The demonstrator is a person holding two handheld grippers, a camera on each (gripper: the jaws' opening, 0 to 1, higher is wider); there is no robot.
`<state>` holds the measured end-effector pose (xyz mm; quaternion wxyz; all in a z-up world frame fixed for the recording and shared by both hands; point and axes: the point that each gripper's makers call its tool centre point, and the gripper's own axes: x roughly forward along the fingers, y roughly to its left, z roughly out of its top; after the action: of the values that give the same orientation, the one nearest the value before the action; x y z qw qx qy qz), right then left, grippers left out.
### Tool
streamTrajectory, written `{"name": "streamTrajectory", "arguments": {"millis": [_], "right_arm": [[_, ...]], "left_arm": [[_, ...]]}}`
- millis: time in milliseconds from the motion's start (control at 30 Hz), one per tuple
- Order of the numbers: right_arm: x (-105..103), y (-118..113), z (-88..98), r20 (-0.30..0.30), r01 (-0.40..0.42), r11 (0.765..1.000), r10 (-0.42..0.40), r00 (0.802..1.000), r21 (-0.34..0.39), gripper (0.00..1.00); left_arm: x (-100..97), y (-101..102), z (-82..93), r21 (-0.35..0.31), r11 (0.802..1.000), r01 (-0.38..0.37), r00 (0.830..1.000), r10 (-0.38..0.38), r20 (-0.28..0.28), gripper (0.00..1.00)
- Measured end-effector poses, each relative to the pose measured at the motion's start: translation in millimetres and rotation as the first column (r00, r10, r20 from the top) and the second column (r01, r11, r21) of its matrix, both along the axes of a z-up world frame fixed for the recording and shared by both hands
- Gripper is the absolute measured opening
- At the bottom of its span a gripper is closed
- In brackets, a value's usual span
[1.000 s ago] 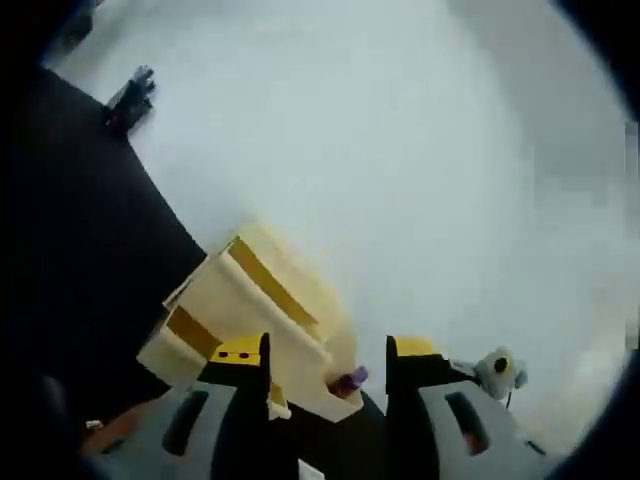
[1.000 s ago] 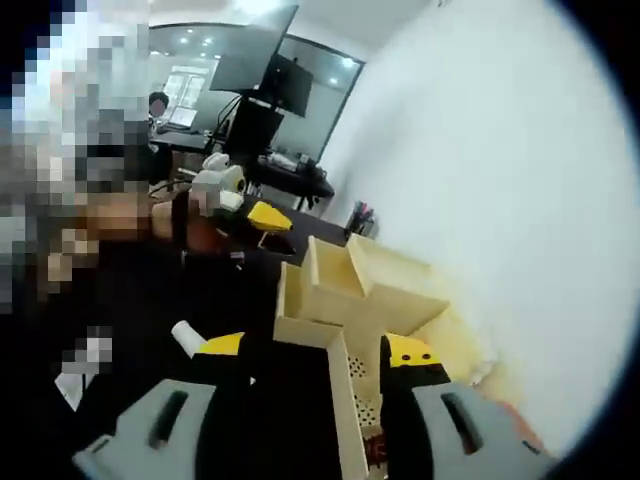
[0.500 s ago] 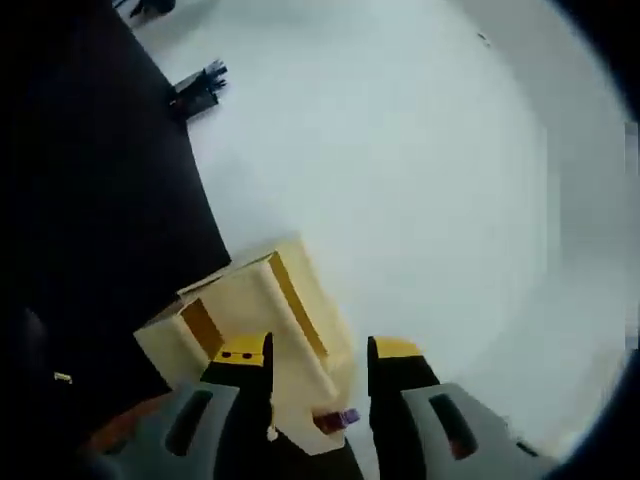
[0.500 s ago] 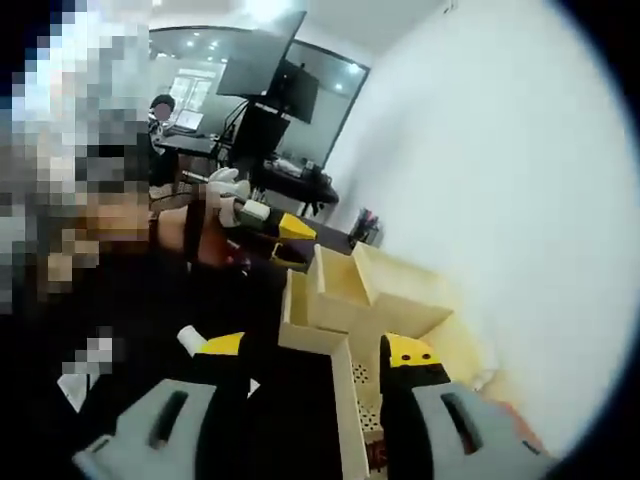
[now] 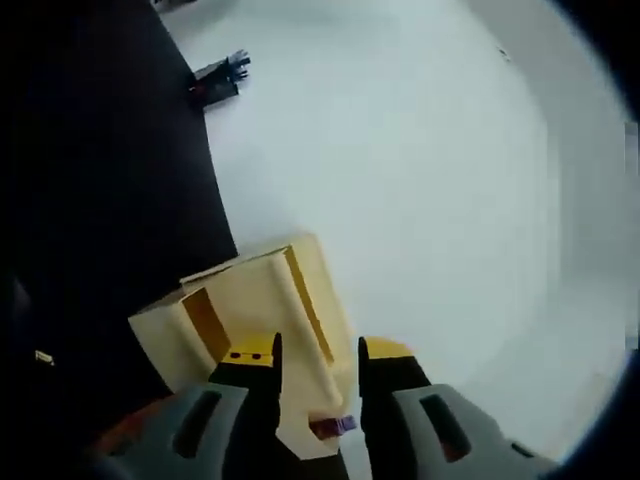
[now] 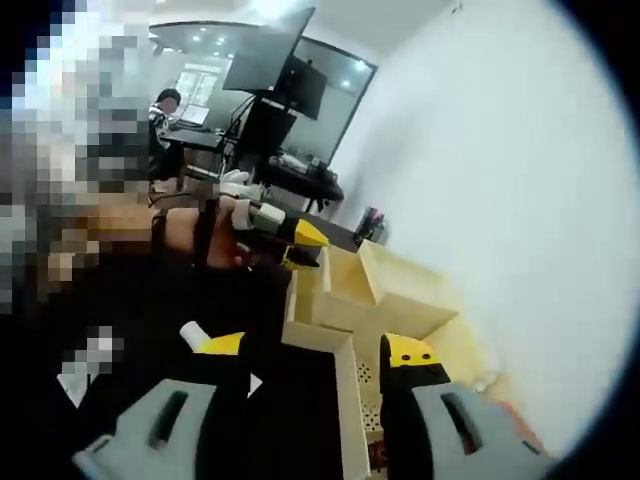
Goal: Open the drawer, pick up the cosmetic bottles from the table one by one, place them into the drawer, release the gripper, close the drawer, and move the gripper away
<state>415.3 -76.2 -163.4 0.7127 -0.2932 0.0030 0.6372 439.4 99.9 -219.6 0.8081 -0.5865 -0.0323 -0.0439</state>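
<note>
black table (image 5: 90, 200), cream drawer unit (image 5: 255, 310)

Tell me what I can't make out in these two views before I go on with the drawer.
- Left gripper, left gripper view: whether it touches the cream organizer behind it; jaws overlap it.
- Purple-capped item, same view: blurred, partly behind the jaws.
- Drawer, right gripper view: contents cut off by the right gripper.
- White bottle: mostly hidden behind a jaw.

drawer unit (image 5: 255, 310): pale cream, matt, looks like plastic, lower centre
table top (image 5: 100, 200): black, matt, left of frame
wall (image 6: 520, 200): white, smooth, matt, right of frame
left gripper (image 5: 315, 360): grey plastic-looking body, yellow jaw tips
window glass (image 6: 330, 110): glossy, upper centre
</note>
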Motion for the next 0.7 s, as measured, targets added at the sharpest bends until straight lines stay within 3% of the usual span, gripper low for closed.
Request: {"name": "streamTrajectory", "arguments": {"millis": [200, 600, 700], "right_arm": [[1.6, 0.5, 0.6, -0.002, -0.002, 1.0, 0.002, 1.0, -0.004, 0.48], [-5.8, 0.7, -4.8, 0.002, -0.006, 1.0, 0.006, 1.0, -0.02, 0.48], [-7.7, 0.5, -7.1, 0.004, -0.006, 1.0, 0.006, 1.0, -0.023, 0.47]], "left_arm": [[1.1, 3.2, -3.7, -0.074, 0.997, -0.021, 1.0, 0.021, 0.002, 0.28], [-1.7, -1.3, 0.2, -0.156, 0.987, -0.039, 0.998, 0.045, 0.032, 0.24], [-2.8, -0.1, -4.5, -0.182, 0.982, -0.045, 0.999, 0.05, 0.023, 0.18]]}}
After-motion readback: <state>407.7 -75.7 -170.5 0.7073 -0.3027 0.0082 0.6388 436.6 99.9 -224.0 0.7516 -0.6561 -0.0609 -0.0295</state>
